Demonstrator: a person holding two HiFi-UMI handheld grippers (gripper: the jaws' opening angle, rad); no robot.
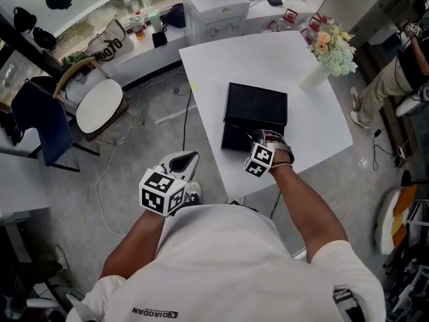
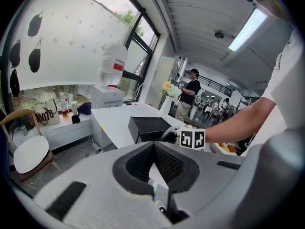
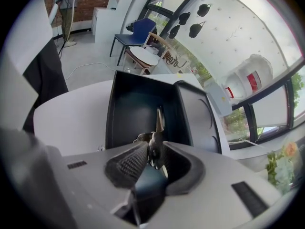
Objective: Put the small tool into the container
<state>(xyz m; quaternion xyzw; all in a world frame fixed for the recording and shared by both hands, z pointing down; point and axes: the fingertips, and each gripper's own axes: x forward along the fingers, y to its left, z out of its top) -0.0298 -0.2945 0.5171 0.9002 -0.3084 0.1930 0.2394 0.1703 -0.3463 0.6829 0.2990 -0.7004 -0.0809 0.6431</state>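
Note:
The container is an open black box (image 1: 255,116) on the white table (image 1: 268,59); the right gripper view looks straight into its dark inside (image 3: 138,109). My right gripper (image 1: 258,139) hovers at the box's near edge. The small tool (image 3: 158,123), a slim metal piece with a pointed tip, stands upright between the parted jaws of that gripper (image 3: 153,149), its tip over the box. The pads do not look pressed on it. My left gripper (image 1: 184,161) hangs off the table's near left side, over the floor. Its fingertips (image 2: 152,144) meet and hold nothing. The left gripper view also catches the box (image 2: 147,127).
A white vase of flowers (image 1: 328,52) stands at the table's right corner. A round-seated chair (image 1: 99,106) and loose cables lie on the floor at left. A white cabinet (image 1: 214,12) sits beyond the table. A person (image 1: 395,72) stands at far right.

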